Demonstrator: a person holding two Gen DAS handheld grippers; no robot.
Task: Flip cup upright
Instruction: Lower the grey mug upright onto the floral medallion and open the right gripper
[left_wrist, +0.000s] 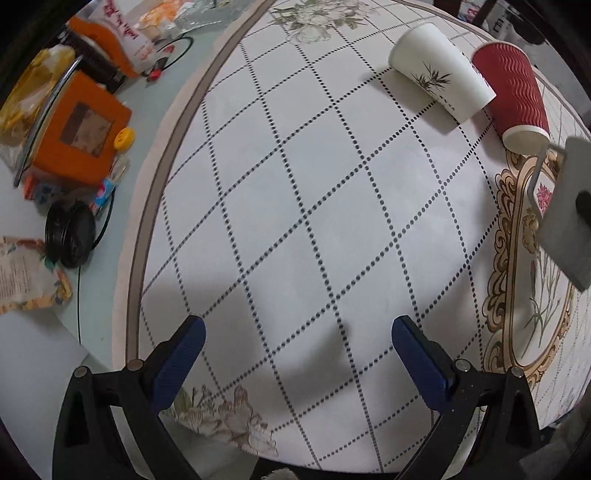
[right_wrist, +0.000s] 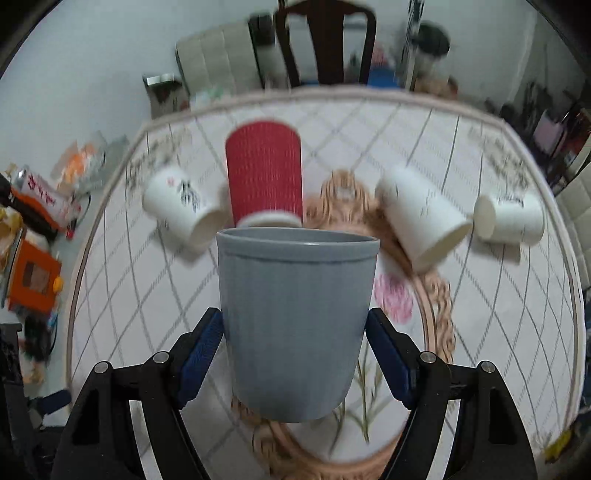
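My right gripper (right_wrist: 295, 332) is shut on a grey plastic cup (right_wrist: 295, 317) and holds it above the table with its rim up. The grey cup also shows at the right edge of the left wrist view (left_wrist: 569, 210). A red ribbed paper cup (right_wrist: 264, 177) lies on its side behind it, also in the left wrist view (left_wrist: 511, 92). A white paper cup with a bamboo print (left_wrist: 439, 81) lies on its side beside the red one. My left gripper (left_wrist: 295, 354) is open and empty over the tablecloth.
Two more white paper cups (right_wrist: 421, 218) (right_wrist: 511, 219) lie on their sides at the right. The round table (left_wrist: 295, 221) has a checked floral cloth. An orange box (left_wrist: 79, 133), snack bags and a black cable roll (left_wrist: 70, 238) sit at the left. A dark chair (right_wrist: 327, 40) stands behind.
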